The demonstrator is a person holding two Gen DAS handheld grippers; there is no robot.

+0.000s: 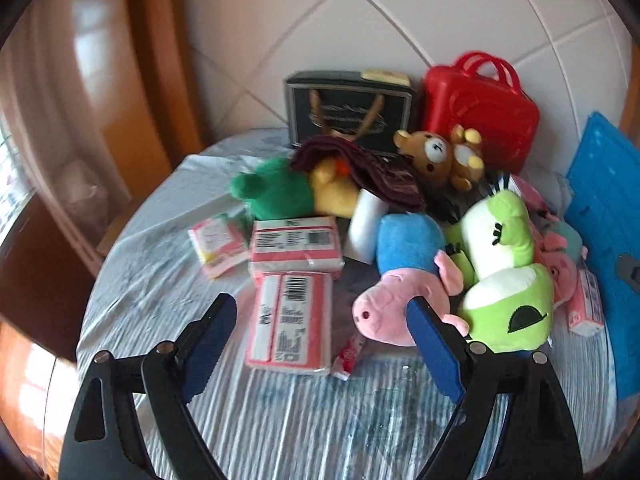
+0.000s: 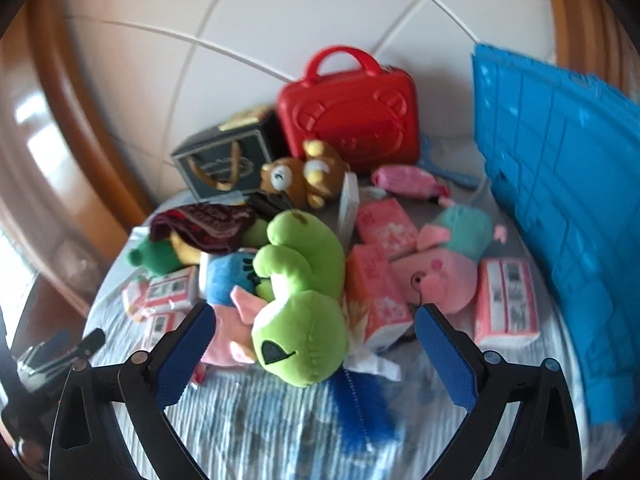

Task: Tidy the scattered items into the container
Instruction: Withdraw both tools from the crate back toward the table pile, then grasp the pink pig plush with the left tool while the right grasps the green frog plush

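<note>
Nothing looks packed yet: left gripper (image 1: 322, 316) gapes wide, empty, over the tissue pack (image 1: 290, 322); right gripper (image 2: 316, 326) equally wide around the green plush (image 2: 302, 292); blue container (image 2: 560, 184) stands far right

We see a round bench (image 1: 280, 432) under a striped cloth (image 2: 256, 420), white wall tiles (image 1: 320, 20), and a wooden door frame (image 1: 160, 60).

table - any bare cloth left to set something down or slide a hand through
Bare patches: the near strip of striped blue-white tablecloth in front of the pink tissue packs, and the left edge beside the small pink packet. Crowded: the middle, where the green frog plush, pink pig plush and brown bear plush pile up, back to the red plastic case.
</note>
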